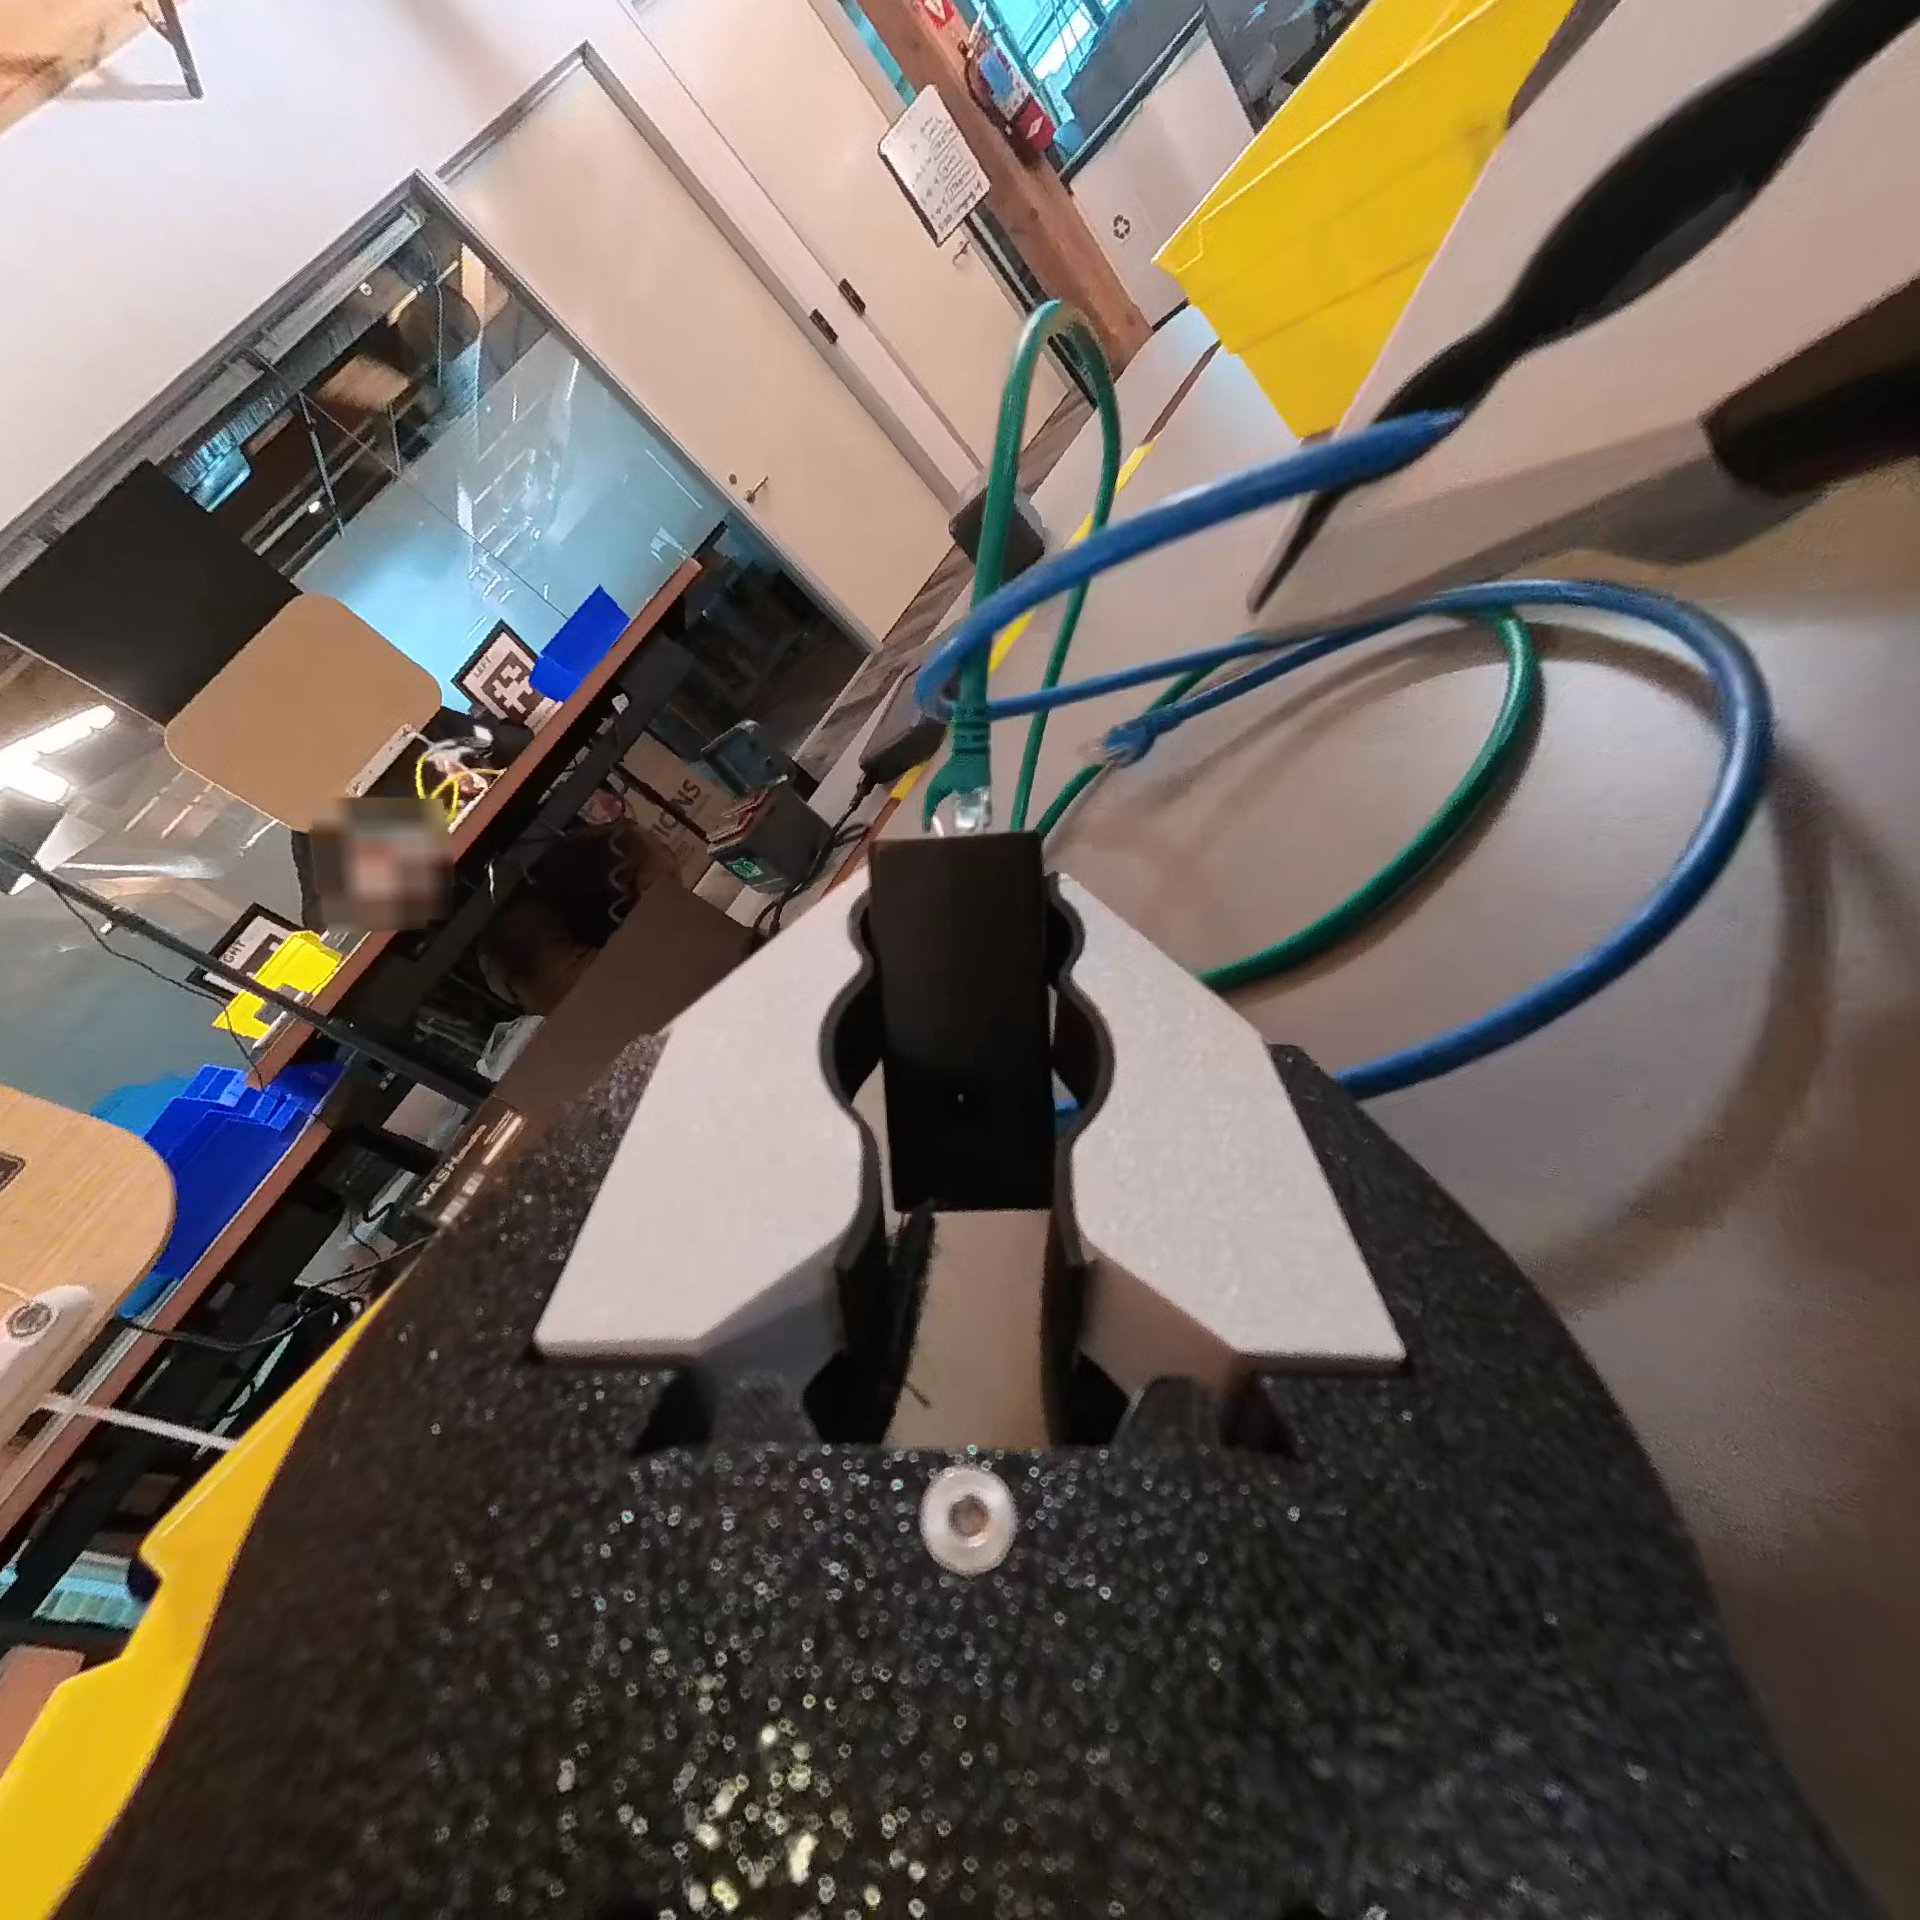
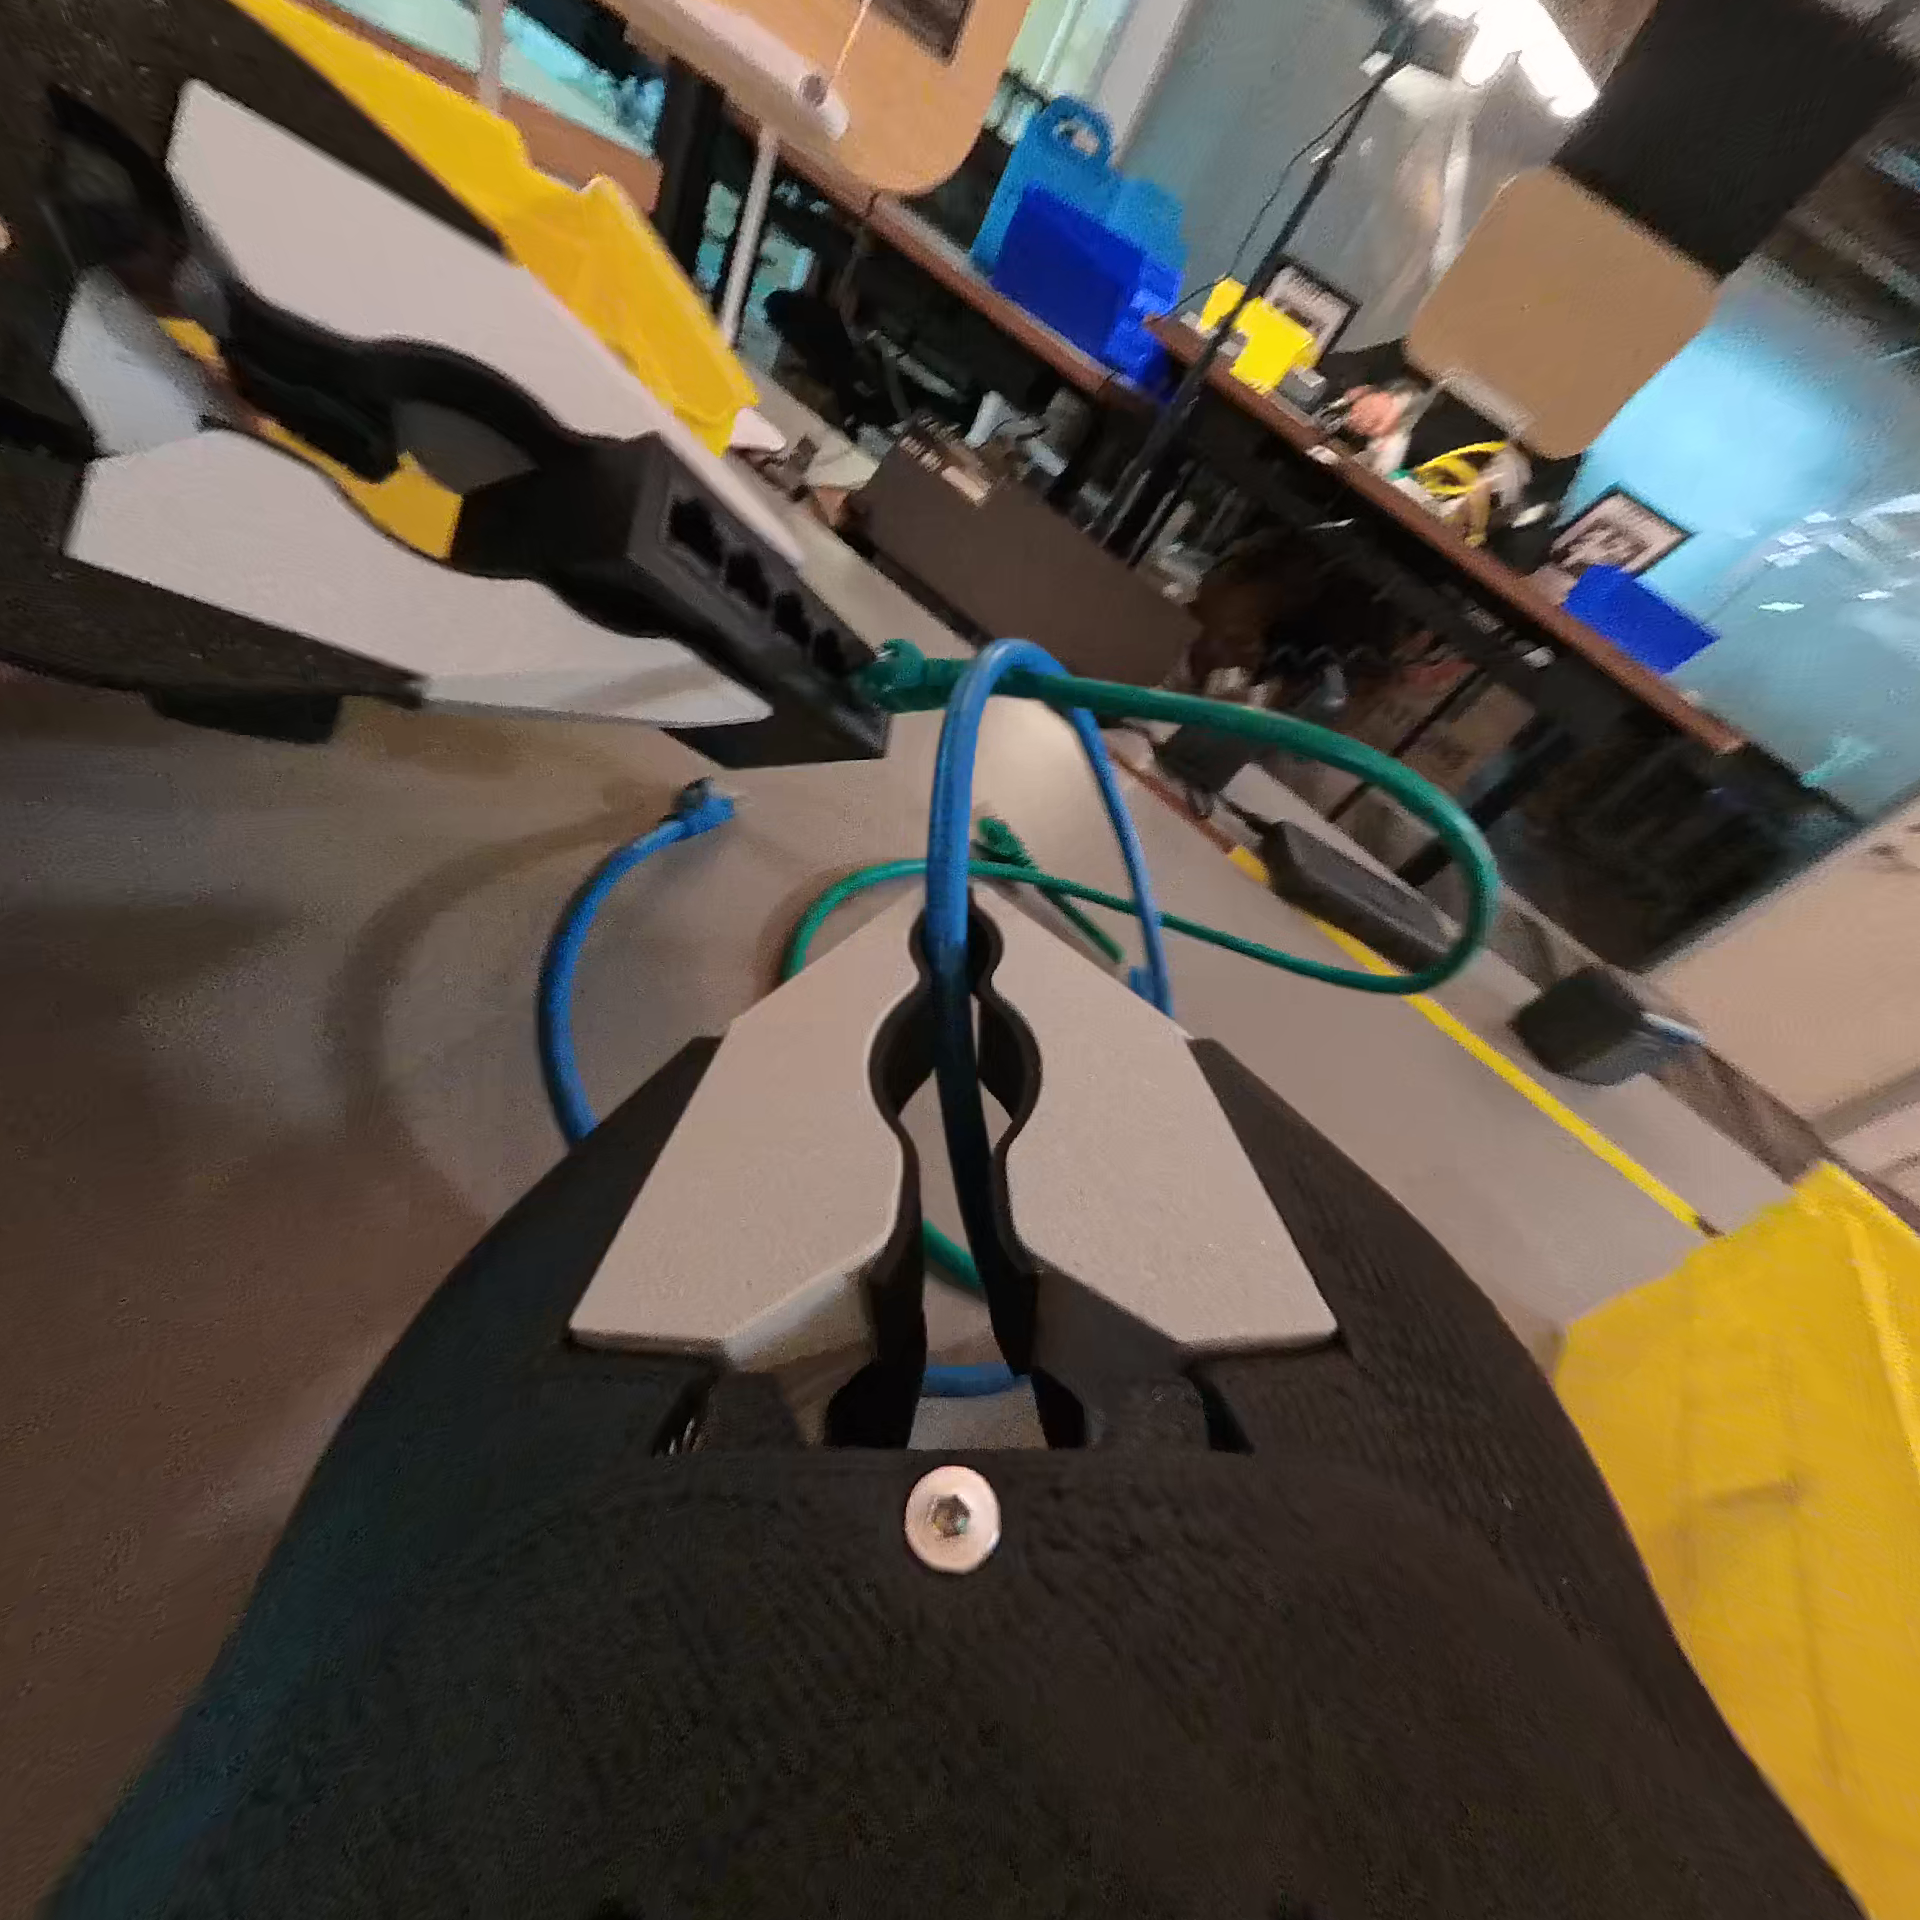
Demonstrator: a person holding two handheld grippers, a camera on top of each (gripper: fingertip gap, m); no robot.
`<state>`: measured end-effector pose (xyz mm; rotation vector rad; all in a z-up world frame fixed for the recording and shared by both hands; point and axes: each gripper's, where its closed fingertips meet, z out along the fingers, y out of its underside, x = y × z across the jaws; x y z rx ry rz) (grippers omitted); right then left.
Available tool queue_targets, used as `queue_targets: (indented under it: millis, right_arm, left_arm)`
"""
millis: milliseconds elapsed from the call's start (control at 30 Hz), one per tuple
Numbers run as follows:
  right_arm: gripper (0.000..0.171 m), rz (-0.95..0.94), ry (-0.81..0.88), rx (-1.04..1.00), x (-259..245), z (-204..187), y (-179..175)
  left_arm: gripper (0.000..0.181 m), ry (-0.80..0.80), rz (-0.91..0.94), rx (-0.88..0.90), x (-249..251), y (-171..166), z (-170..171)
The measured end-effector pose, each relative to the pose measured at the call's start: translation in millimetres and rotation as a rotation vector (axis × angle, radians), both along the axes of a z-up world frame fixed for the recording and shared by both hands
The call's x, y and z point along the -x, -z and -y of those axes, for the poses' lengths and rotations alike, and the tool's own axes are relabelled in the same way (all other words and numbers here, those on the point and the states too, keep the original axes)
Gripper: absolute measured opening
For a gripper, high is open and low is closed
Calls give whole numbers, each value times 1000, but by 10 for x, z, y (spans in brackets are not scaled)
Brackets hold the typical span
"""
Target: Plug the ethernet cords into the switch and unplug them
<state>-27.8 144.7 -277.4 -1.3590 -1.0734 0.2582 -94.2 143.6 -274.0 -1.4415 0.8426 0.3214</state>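
Note:
My left gripper (image 1: 961, 883) is shut on a black switch (image 1: 961, 1029) and holds it above the grey table (image 1: 1558, 1299). In the right wrist view the switch (image 2: 727, 582) shows its row of ports between the left gripper's grey fingers (image 2: 364, 613). A green cord (image 2: 1299, 748) is plugged into the switch's end port (image 2: 894, 675); its plug shows in the left view (image 1: 966, 790). My right gripper (image 2: 951, 930) is shut on a blue cord (image 2: 940, 810), which loops upward. The blue cord's free plug (image 2: 707, 805) lies on the table. The green cord's other plug (image 2: 1003, 836) lies loose.
Yellow bins stand at the table's sides (image 1: 1340, 208) (image 2: 1745, 1507). A black power adapter (image 2: 1351, 883) lies near the yellow tape line (image 2: 1538, 1091) at the table's edge. Other tables with blue bins (image 2: 1081, 270) stand beyond. Left tips to right tips: about 7 cm.

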Motion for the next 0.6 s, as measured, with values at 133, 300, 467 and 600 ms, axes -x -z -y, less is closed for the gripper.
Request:
queue_targets:
  millis: [133, 300, 467, 600]
  right_arm:
    - [0, -174, 109, -69, -252, -129, -283]
    - [0, -372, 226, -67, -650, -304, -511]
    - [0, -475, 277, -70, -868, -358, -613]
    - [0, -492, 294, -105, -915, -337, -672]
  left_arm:
    - [24, 140, 34, 12, -178, -121, 139]
    - [24, 247, 46, -82, -180, -479, 374]
    - [24, 269, 241, -161, -42, -1007, 545]
    - [24, 191, 318, -255, 94, -1419, 588]
